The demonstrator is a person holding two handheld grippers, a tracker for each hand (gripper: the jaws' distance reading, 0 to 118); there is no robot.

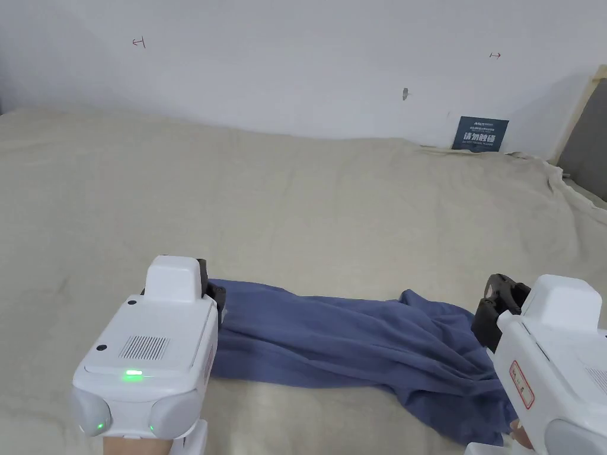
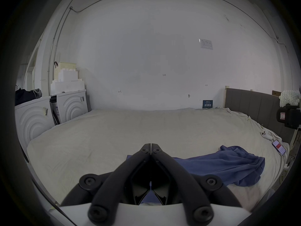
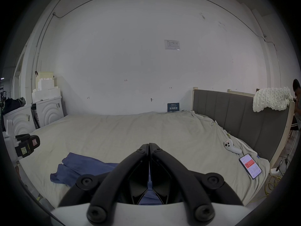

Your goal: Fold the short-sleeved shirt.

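A blue short-sleeved shirt [image 1: 355, 343] lies crumpled in a long band on the beige bed sheet [image 1: 267, 207], near its front edge. My left gripper [image 1: 214, 296] is over the shirt's left end, its jaws pressed together [image 2: 151, 148] with no cloth visible between the tips. My right gripper [image 1: 495, 299] sits at the bunched right end of the shirt, jaws likewise closed [image 3: 149, 144]. Blue cloth [image 2: 228, 166] [image 3: 81, 166] spreads beside and under each gripper. The left gripper view shows the right gripper [image 2: 288, 117] at its right edge; the right gripper view shows the left gripper [image 3: 27, 144] at its left edge.
A grey headboard [image 3: 236, 115] with a white knitted blanket [image 3: 272, 100] bounds the bed's right side. A phone [image 3: 250, 166] and a white controller [image 3: 232, 148] lie near that side. White cabinets [image 2: 32, 118] stand to the left. A person [image 3: 297, 99] is behind the headboard.
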